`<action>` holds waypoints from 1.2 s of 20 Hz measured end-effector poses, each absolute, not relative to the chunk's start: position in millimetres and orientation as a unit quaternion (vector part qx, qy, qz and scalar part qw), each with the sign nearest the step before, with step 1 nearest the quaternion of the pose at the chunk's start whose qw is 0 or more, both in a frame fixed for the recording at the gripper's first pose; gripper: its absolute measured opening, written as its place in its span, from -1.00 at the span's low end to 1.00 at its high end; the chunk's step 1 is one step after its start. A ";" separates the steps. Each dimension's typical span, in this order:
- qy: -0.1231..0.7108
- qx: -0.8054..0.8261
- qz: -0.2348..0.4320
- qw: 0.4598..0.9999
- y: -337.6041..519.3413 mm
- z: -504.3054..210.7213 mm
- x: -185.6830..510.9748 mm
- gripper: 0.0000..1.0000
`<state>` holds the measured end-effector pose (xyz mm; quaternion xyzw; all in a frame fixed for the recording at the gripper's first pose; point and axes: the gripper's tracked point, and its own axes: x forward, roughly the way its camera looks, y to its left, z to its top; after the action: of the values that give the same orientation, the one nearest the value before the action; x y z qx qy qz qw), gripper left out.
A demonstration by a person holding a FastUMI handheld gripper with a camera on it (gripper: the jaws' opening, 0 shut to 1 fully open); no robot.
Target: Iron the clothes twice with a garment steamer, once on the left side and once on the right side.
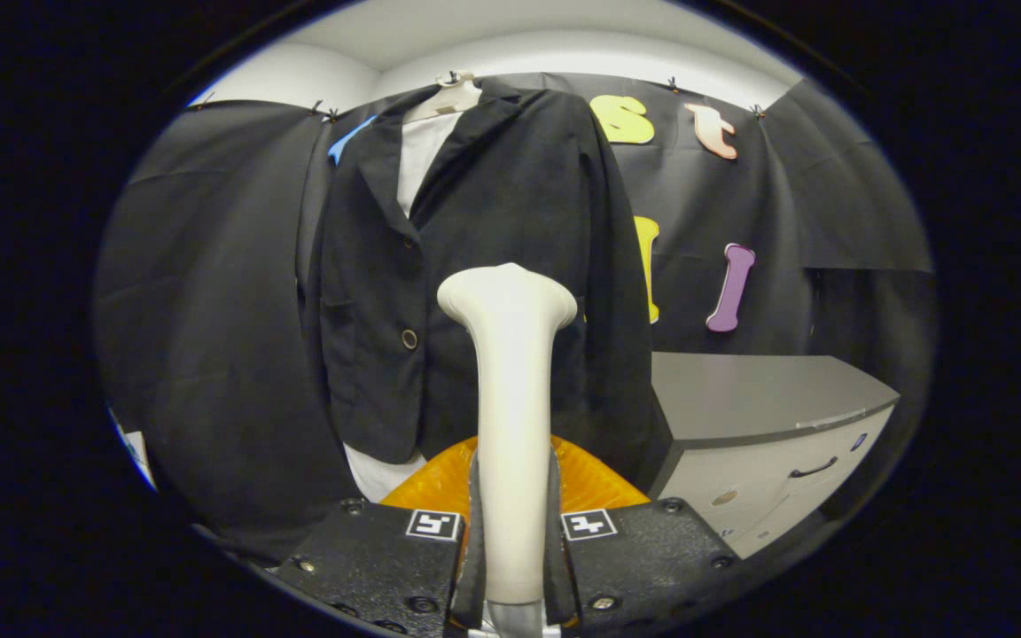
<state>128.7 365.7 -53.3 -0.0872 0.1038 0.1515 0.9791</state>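
Claw (512,532) clamps steamer (510,399); jacket (493,248) beyond, cabinet (767,416) beside

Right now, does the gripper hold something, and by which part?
Yes: the gripper is shut on the garment steamer, gripping its handle low down.

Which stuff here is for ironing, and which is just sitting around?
For the job: cream plastic garment steamer, clamped between the gripper fingers; black buttoned jacket hanging just beyond it.
Just there: grey drawer cabinet beside the jacket; orange ribbed base.

gripper (511,532) fingers clamp the steamer (509,381), upright before the black jacket (493,230).
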 end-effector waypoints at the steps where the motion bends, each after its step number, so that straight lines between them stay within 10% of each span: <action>1: 0.111 -0.091 0.150 0.978 364.6 -60.8 127.1 -0.43; 24: 0.243 -0.131 0.158 0.948 350.2 -182.5 105.8 -0.43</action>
<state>105.8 350.2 -182.5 -0.1311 0.2427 0.1584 0.9481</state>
